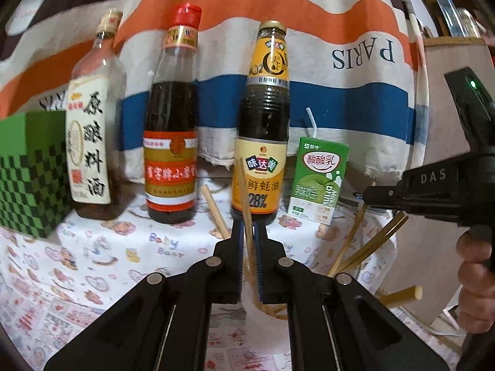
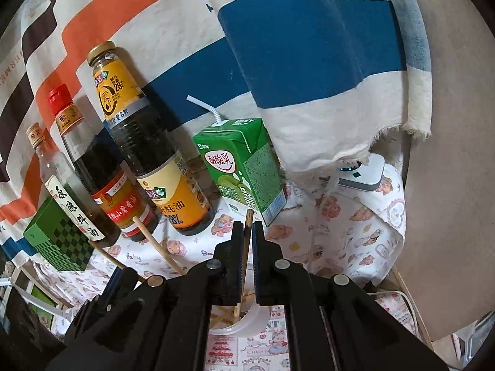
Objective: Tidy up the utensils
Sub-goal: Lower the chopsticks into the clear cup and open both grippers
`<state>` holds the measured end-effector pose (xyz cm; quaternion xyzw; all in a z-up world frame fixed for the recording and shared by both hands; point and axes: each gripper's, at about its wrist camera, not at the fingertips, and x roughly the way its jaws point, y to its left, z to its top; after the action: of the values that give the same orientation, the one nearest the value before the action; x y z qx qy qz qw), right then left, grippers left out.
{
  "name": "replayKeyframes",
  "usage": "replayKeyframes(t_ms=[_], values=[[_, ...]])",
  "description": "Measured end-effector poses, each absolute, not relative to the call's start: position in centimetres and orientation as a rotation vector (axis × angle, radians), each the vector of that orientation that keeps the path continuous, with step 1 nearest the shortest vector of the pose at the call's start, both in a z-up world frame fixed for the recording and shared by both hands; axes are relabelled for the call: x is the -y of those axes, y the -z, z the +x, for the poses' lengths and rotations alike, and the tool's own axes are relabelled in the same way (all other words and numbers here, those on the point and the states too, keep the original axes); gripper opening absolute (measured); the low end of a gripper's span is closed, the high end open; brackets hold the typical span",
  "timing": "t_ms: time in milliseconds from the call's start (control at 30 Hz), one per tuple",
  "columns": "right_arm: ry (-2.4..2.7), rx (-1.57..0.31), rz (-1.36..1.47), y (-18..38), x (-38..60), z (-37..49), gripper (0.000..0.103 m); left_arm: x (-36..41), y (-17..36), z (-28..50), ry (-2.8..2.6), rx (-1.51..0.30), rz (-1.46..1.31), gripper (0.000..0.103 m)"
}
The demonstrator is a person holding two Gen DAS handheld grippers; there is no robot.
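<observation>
Chopsticks stand clamped, one in the left tool, one in the right tool; three sauce bottles stand beyond.

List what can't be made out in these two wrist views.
- Left wrist: lower end of the chopstick in the left hand-held gripper, behind the fingers.
- Right wrist: cup contents and the chopstick's lower end, blocked by the right hand-held gripper.
- Left wrist: utensils top right, blurred, cut off.
</observation>
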<state>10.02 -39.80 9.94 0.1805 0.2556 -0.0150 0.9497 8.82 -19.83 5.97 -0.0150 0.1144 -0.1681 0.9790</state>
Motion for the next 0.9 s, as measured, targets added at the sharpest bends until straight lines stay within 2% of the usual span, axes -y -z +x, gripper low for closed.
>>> replayKeyframes(t_ms=[67, 100, 133, 167, 200, 267, 433, 500, 633, 700, 900], values=[[0.028, -0.522, 0.360, -10.0, 39.6, 10.0, 0.006, 19.6, -6.1, 8.4, 0.329, -0.214, -0.015, 0.018], [0.028, -0.524, 0.357, -10.1, 39.6, 9.9, 0.006, 19.4, -6.2, 8.2, 0.313, -0.207, -0.007, 0.027], [0.027, -0.524, 0.355, -10.1, 39.5, 9.9, 0.006, 19.3, -6.3, 8.0, 0.284, -0.201, 0.008, 0.042], [0.026, -0.520, 0.352, -10.2, 39.4, 9.9, 0.010, 19.1, -6.5, 7.8, 0.251, -0.196, 0.027, 0.049], [0.025, -0.519, 0.347, -10.2, 39.2, 9.9, 0.022, 18.7, -6.6, 7.6, 0.226, -0.190, 0.044, 0.056], [0.026, -0.514, 0.309, -10.3, 38.6, 10.0, 0.038, 17.6, -6.9, 7.4, 0.186, -0.188, 0.060, 0.057], [0.040, -0.492, 0.264, -10.7, 37.2, 9.6, 0.049, 12.9, -7.6, 6.8, 0.111, -0.189, 0.019, 0.075], [0.048, -0.478, 0.253, -11.0, 36.6, 9.3, 0.060, 11.2, -7.9, 6.5, 0.072, -0.180, 0.021, 0.079], [0.062, -0.424, 0.173, -12.1, 34.1, 8.1, 0.071, 8.7, -8.3, 5.4, -0.033, -0.150, 0.099, 0.081], [0.061, -0.379, 0.144, -12.8, 32.8, 7.1, 0.085, 7.5, -8.5, 4.8, -0.048, -0.145, 0.123, 0.085], [0.009, -0.269, 0.119, -14.5, 29.4, 4.2, 0.089, 4.8, -8.8, 2.5, -0.058, -0.121, 0.157, 0.101]])
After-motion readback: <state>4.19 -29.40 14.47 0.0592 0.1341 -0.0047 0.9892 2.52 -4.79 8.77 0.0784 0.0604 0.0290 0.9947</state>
